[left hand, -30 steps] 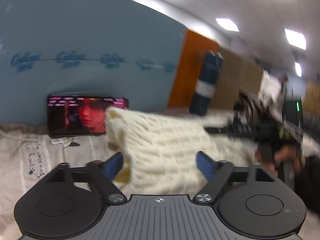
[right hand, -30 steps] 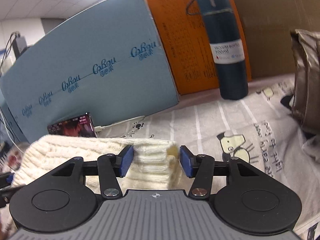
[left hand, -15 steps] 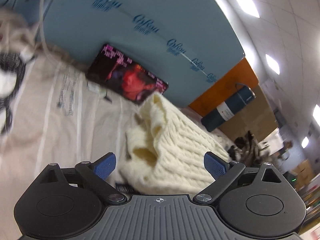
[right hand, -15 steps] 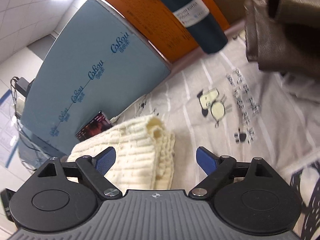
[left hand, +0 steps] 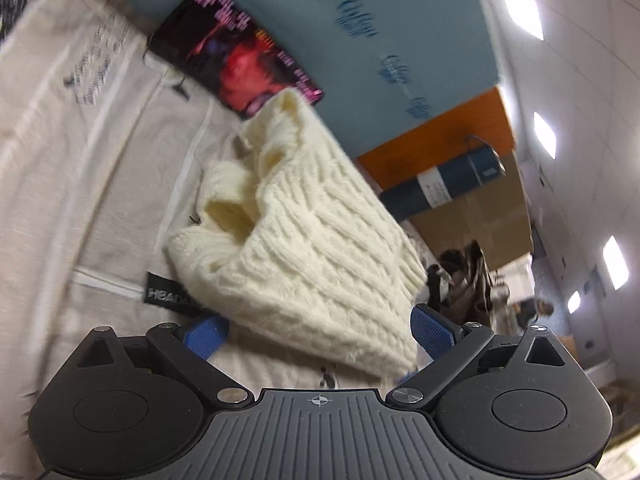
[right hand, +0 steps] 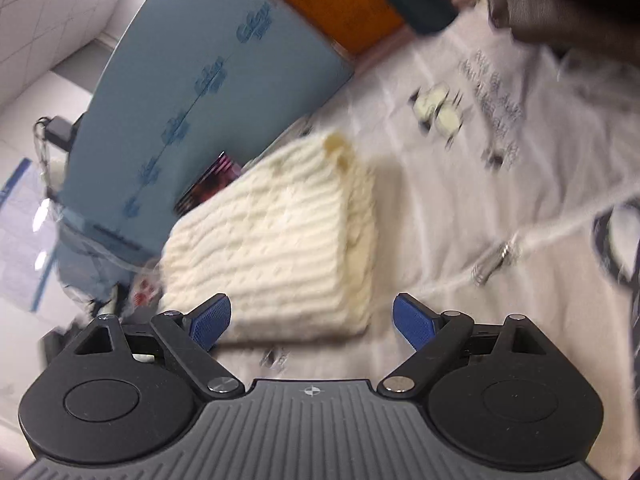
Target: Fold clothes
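Left gripper [left hand: 318, 330] wide open, empty. Right gripper [right hand: 312, 322] wide open, empty. Folded cream knit sweater [left hand: 304, 236] lies released ahead of both.

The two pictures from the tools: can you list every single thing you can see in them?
sweater: one, cream knit, folded, lying on the sheet in front of both tools
sheet: one, pale with cartoon prints and writing, covering the surface
phone: one, black with a lit red screen, leaning on the blue board
blue board: one, light blue with dark blue logos, standing behind the sweater
orange board: one, orange, next to the blue board
flask: one, dark blue with a white label, in front of the orange board
brown garment: one, brown, at the sheet's far edge
left tool: one, black with blue pads, open
right tool: one, black with blue pads, open
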`<state>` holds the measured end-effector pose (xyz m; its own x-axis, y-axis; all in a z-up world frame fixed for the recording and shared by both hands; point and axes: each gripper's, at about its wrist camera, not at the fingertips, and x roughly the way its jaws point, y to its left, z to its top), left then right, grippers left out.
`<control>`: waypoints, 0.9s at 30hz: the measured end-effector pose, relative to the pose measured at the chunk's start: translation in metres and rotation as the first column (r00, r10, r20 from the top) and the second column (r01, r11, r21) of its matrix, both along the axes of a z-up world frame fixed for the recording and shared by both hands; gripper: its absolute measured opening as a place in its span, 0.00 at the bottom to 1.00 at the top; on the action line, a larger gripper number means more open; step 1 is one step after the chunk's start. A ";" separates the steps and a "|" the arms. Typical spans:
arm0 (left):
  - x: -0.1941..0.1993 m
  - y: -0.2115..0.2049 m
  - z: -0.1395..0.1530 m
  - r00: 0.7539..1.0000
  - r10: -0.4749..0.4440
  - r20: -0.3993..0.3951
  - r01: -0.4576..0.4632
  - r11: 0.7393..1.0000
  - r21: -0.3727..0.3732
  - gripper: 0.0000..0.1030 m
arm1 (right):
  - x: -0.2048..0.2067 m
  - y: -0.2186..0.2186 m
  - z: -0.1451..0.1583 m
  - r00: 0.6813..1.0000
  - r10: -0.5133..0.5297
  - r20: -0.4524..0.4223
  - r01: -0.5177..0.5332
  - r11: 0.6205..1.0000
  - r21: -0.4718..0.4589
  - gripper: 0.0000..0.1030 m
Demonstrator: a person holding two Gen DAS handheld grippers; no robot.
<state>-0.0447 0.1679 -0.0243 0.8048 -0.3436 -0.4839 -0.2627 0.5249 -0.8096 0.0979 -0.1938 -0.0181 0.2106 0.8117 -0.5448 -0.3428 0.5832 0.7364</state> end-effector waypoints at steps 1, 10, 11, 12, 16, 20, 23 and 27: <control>0.002 0.001 -0.002 1.000 0.014 0.004 -0.014 1.000 -0.019 0.96 | -0.002 -0.001 -0.001 1.000 0.014 -0.016 -0.014 1.000 0.013 0.86; -0.006 0.018 -0.013 0.989 0.127 0.081 -0.117 0.987 -0.114 0.95 | 0.003 0.018 -0.009 0.995 -0.029 -0.097 0.033 0.999 0.043 0.85; -0.006 0.015 -0.012 0.988 0.133 0.079 -0.125 0.987 -0.097 0.94 | 0.004 0.020 -0.008 0.995 -0.044 -0.090 0.047 0.998 0.039 0.85; -0.005 0.013 -0.011 0.988 0.140 0.072 -0.134 0.988 -0.076 0.92 | 0.005 0.023 -0.007 0.995 -0.057 -0.084 0.061 0.998 0.035 0.84; -0.001 0.011 -0.015 0.986 0.163 0.039 -0.164 0.986 0.014 0.49 | 0.005 0.030 -0.002 0.993 -0.106 -0.042 0.106 0.994 0.000 0.65; 0.003 0.020 -0.024 0.988 0.135 0.079 -0.133 0.991 -0.024 0.34 | 0.005 0.032 -0.008 0.990 -0.136 -0.028 0.136 0.991 -0.012 0.50; 0.007 0.024 -0.033 0.987 0.114 0.112 -0.109 0.993 -0.049 0.26 | 0.003 0.032 -0.010 0.991 -0.135 0.002 0.135 0.991 0.007 0.42; 0.002 0.013 -0.020 0.983 0.093 0.160 -0.102 0.994 0.049 0.24 | -0.004 0.033 -0.011 0.989 -0.131 0.070 0.130 0.991 0.014 0.31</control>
<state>-0.0424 0.1804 -0.0443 0.9008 -0.2356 -0.3648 -0.1864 0.5490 -0.8148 0.0942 -0.1608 -0.0291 0.3528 0.7797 -0.5173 -0.3159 0.6197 0.7185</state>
